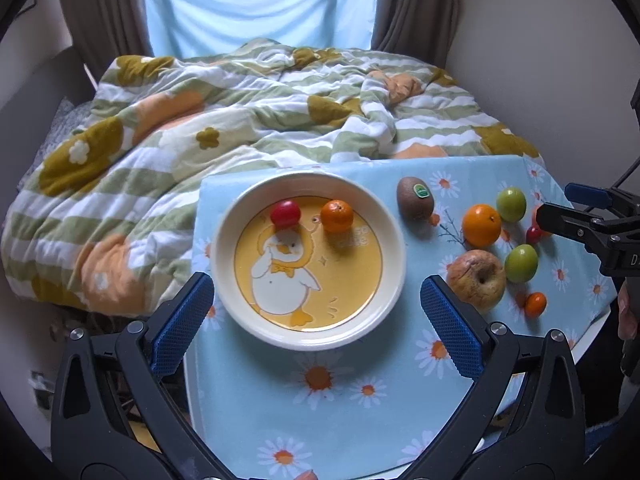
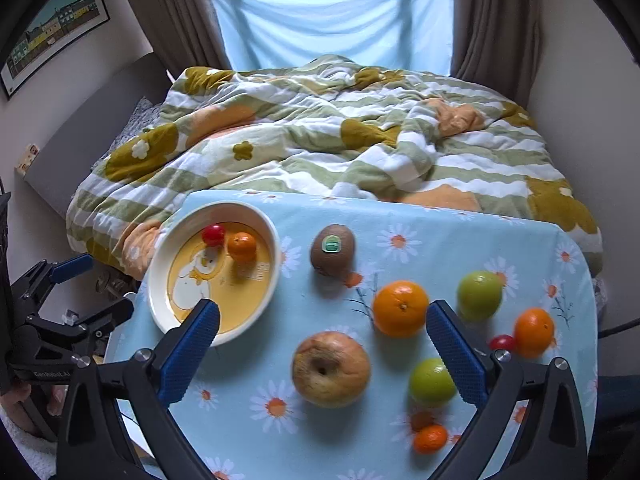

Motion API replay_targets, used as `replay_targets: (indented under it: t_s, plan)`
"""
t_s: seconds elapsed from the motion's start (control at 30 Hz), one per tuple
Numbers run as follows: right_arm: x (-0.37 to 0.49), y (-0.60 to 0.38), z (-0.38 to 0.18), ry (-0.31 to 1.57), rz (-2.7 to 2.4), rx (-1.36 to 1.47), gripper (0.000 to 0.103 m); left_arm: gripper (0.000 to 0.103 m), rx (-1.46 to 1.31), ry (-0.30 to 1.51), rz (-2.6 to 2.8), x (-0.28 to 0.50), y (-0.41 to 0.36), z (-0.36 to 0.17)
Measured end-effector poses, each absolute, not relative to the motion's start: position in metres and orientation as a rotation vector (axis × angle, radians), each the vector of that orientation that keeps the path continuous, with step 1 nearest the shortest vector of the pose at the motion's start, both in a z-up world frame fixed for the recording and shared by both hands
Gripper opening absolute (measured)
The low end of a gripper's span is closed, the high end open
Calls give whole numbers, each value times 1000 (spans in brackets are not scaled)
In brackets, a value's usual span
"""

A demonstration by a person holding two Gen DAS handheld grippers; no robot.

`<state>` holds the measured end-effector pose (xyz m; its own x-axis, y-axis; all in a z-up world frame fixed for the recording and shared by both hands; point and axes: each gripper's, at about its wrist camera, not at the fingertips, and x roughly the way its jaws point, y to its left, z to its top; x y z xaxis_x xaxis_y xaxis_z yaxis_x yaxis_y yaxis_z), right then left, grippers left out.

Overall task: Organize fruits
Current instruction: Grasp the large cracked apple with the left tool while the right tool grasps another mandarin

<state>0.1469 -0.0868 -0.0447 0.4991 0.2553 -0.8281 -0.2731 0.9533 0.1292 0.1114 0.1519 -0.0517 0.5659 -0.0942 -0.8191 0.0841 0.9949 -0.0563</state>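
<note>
A cream bowl (image 1: 394, 240) (image 2: 160, 272) with a yellow duck picture holds a red cherry tomato (image 1: 285, 213) (image 2: 213, 234) and a small orange (image 1: 337, 216) (image 2: 241, 246). On the blue daisy cloth to its right lie a kiwi (image 1: 415, 197) (image 2: 333, 249), a large orange (image 1: 481, 225) (image 2: 400, 309), a wrinkled apple (image 1: 476, 278) (image 2: 330, 368), two green fruits (image 2: 479, 295) (image 2: 432, 381), more small oranges (image 2: 533, 332) (image 2: 429, 438) and a red tomato (image 2: 502, 342). My left gripper (image 1: 316, 300) is open and empty, hovering before the bowl. My right gripper (image 2: 320, 328) is open and empty above the apple.
The small table (image 1: 320, 400) stands against a bed with a rumpled green, white and orange quilt (image 1: 240, 120). Curtains and a blue-covered window are behind. The table's right edge (image 2: 592, 320) lies close to the loose fruit.
</note>
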Motion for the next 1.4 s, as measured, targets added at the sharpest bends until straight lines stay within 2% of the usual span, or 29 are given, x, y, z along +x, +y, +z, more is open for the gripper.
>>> replay_targets:
  t_s: [0.3, 0.6, 0.93, 1.27, 1.4]
  plan:
    - [125, -165, -55, 990, 331, -17, 103, 103, -34, 981, -103, 93, 77, -61]
    - [107, -209, -90, 1019, 410, -37, 103, 103, -36, 993, -100, 93, 16, -89]
    - [88, -220, -141, 1074, 472, -70, 102, 103, -50, 1019, -95, 111, -14, -133]
    - [79, -209, -167, 1100, 496, -98, 91, 101, -41, 1046, -89, 127, -18, -164]
    - [78, -203, -174, 1114, 513, -93, 90, 101, -38, 1050, -92, 130, -20, -171]
